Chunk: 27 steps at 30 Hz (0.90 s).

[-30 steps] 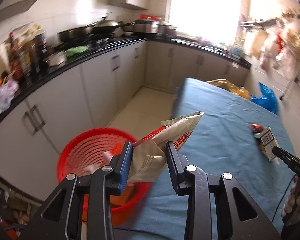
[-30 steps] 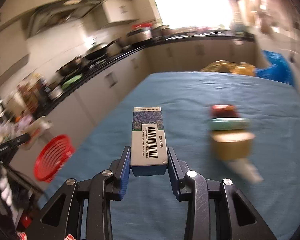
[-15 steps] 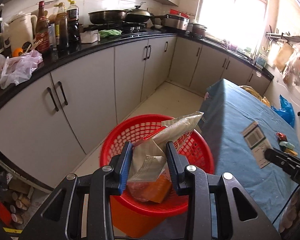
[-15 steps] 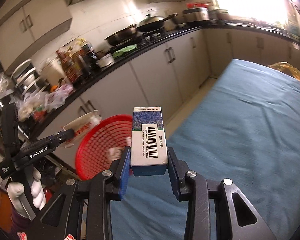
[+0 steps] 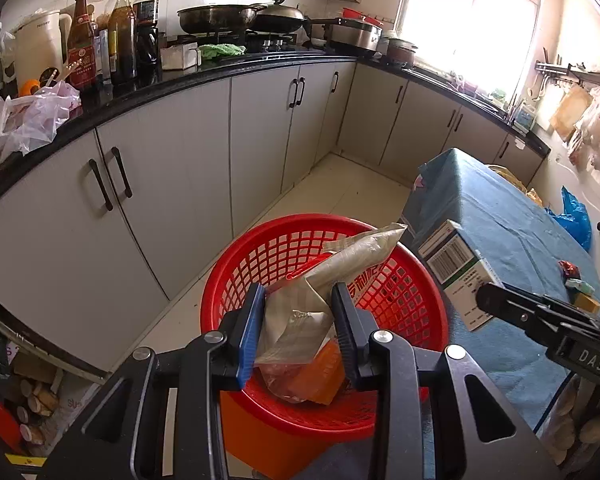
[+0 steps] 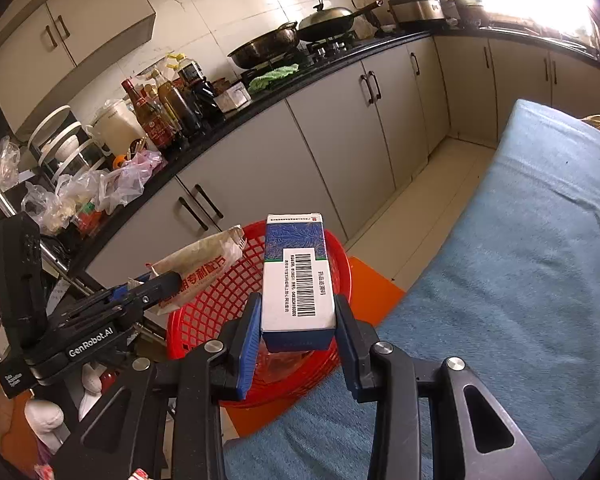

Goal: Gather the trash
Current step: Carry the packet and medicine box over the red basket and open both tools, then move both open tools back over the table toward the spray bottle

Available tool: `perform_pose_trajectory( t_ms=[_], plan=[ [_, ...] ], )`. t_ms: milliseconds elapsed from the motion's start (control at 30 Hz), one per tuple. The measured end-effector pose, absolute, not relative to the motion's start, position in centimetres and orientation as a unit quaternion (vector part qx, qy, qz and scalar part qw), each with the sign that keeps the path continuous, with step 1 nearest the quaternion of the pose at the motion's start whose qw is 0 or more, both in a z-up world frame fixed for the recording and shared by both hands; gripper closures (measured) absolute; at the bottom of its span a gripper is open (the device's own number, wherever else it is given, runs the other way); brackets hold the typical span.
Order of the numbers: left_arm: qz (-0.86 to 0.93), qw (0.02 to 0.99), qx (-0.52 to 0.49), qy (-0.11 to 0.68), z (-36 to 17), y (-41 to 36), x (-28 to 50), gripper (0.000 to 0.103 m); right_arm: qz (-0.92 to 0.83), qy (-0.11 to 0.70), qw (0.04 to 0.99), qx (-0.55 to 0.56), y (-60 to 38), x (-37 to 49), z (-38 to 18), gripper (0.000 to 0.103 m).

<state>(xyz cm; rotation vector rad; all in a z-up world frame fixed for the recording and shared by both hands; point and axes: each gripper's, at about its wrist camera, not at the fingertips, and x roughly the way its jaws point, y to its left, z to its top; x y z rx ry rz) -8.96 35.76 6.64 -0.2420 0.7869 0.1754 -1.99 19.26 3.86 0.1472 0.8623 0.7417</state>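
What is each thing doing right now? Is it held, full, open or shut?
left gripper: shut on the crumpled paper bag, above the basket
right gripper: shut on the white and blue box
red basket: holds some wrappers already
cabinet doors: shut
blue table: small wrappers lie on it

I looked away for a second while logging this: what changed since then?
Both hand-held grippers swung from the blue table to over the red basket. Unchanged: left hand-held gripper clamps the crumpled bag, right hand-held gripper the barcoded box.
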Motion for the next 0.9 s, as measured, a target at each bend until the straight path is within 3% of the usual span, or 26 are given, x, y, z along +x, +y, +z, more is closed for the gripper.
perform_pose_trajectory(
  t_ms=[267, 367, 433, 900],
  plan=[
    [0.092, 0.91, -0.121, 0.385, 5.9, 36.5, -8.4, 0.069, 0.369, 0.416, 0.827, 0.08, 20.1, -1.3, 2.7, 0.062],
    [0.094, 0.912, -0.124, 0.38, 5.9, 36.6, -8.5, 0.055, 0.378, 0.412, 0.824, 0.092, 19.9, -1.3, 2.9, 0.044],
    [0.088, 0.914, -0.132, 0.373, 6.2, 36.6, -8.7, 0.041, 0.376, 0.408, 0.827, 0.092, 19.6, -1.5, 3.1, 0.044],
    [0.062, 0.931, -0.111, 0.344, 10.0, 31.5, -10.5, 0.033, 0.315, 0.386, 0.864, 0.081, 10.4, -4.3, 5.0, 0.043]
  ],
)
